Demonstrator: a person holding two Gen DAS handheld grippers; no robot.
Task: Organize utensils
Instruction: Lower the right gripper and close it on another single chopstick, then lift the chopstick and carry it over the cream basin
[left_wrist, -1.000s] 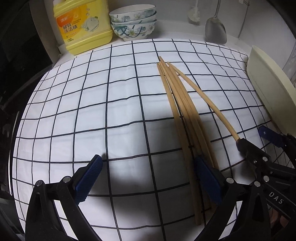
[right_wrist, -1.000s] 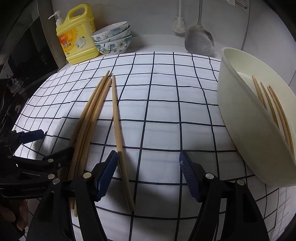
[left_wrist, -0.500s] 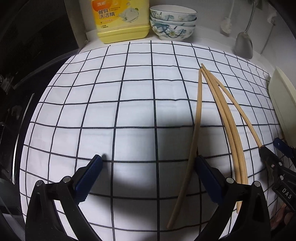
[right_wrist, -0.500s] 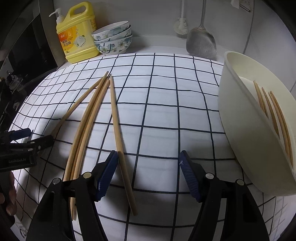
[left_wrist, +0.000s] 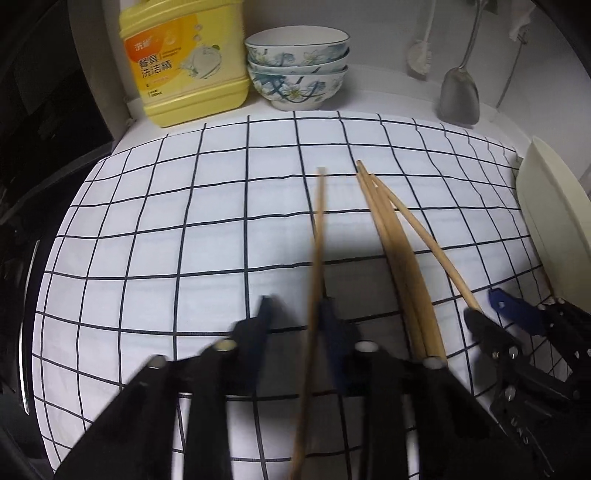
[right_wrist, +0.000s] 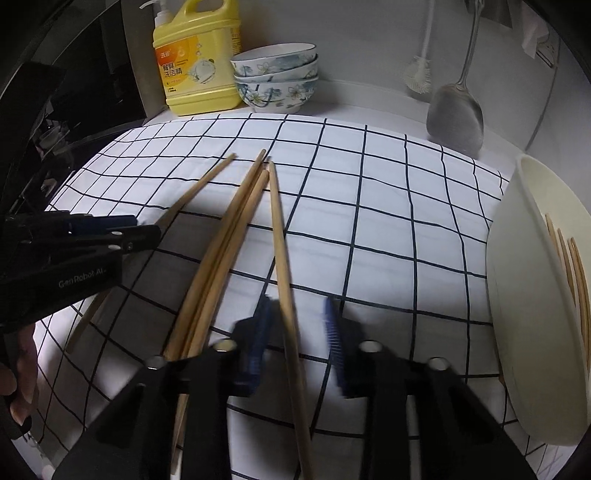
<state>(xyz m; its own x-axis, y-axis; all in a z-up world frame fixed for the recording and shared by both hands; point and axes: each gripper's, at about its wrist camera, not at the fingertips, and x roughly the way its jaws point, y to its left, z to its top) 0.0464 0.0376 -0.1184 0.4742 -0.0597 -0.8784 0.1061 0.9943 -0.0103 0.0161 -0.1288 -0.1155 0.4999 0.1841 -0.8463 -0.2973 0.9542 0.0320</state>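
- Left tongs (left_wrist: 295, 310): the jaws have just been closing and now pinch the left stick (left_wrist: 320, 221) near its lower end. In the right wrist view they reach in from the left edge (right_wrist: 147, 229), pressed together on that same stick (right_wrist: 199, 188). A hand (right_wrist: 18, 369) shows at the edge below them.
- Left stick: it lies apart from the others on the checked cloth (left_wrist: 184, 240), with its far tip pointing toward the back wall. Whether it is raised off the cloth cannot be told through the blur.
- Bundle (left_wrist: 391, 236): loose chopsticks lie side by side on the cloth between the two gripped sticks, untouched by either tool (right_wrist: 236, 221).
- Right stick (right_wrist: 279, 229): it lies just beside the bundle and runs between the right tool's blue pads.
- Right tongs (right_wrist: 297, 314): the jaws have just been closing and pinch the right stick. The left wrist view shows their tips (left_wrist: 484, 310) closed on the near end of that stick (left_wrist: 424, 229).
- Basin (right_wrist: 517, 295): a cream basin at the cloth's right edge, tilted, with more chopsticks (right_wrist: 574, 266) inside.
- Back row, off the cloth: yellow bottle (left_wrist: 184, 62), stacked bowls (left_wrist: 295, 74), hanging brush (left_wrist: 419, 59), hanging spatula (left_wrist: 460, 96).
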